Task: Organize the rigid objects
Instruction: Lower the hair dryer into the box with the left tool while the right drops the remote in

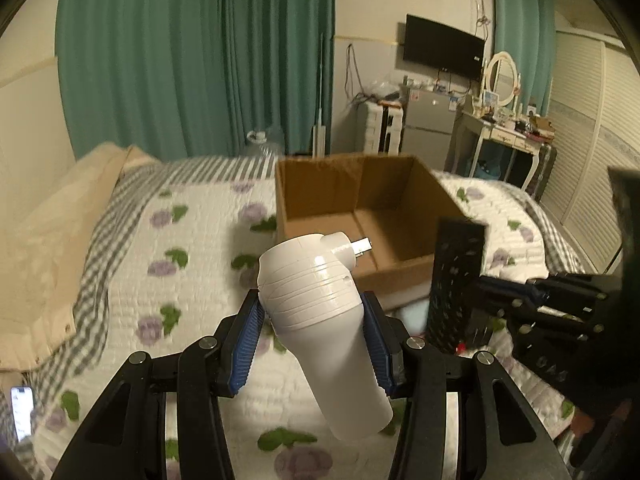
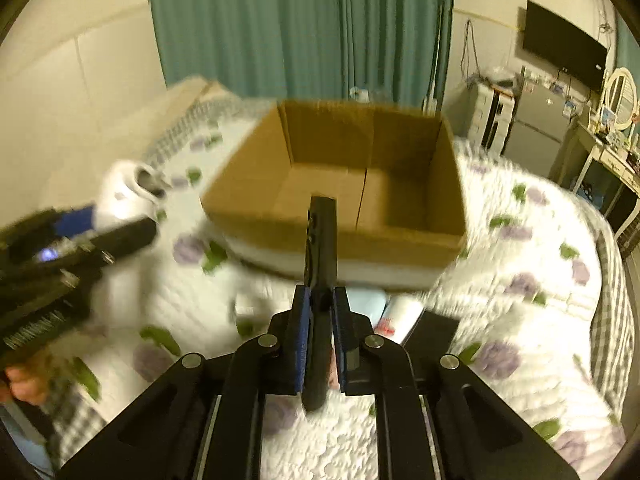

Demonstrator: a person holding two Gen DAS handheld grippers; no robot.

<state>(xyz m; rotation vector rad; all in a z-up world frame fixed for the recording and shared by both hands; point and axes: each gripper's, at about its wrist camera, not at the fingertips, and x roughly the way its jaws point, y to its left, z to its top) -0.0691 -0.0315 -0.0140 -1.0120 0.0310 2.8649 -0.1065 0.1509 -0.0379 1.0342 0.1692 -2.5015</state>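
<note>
My left gripper is shut on a white plastic device with a short nozzle, held above the bed, just short of the open cardboard box. My right gripper is shut on a black remote control, held edge-on just before the box's near wall. The remote and right gripper also show at the right of the left wrist view. The white device and left gripper show blurred at the left of the right wrist view. The box looks empty.
The box rests on a flowered white quilt on a bed, with a beige pillow at left. A phone lies at the bed's near left edge. A light blue item and a dark flat item lie before the box. Green curtains, a fridge and a dresser stand beyond.
</note>
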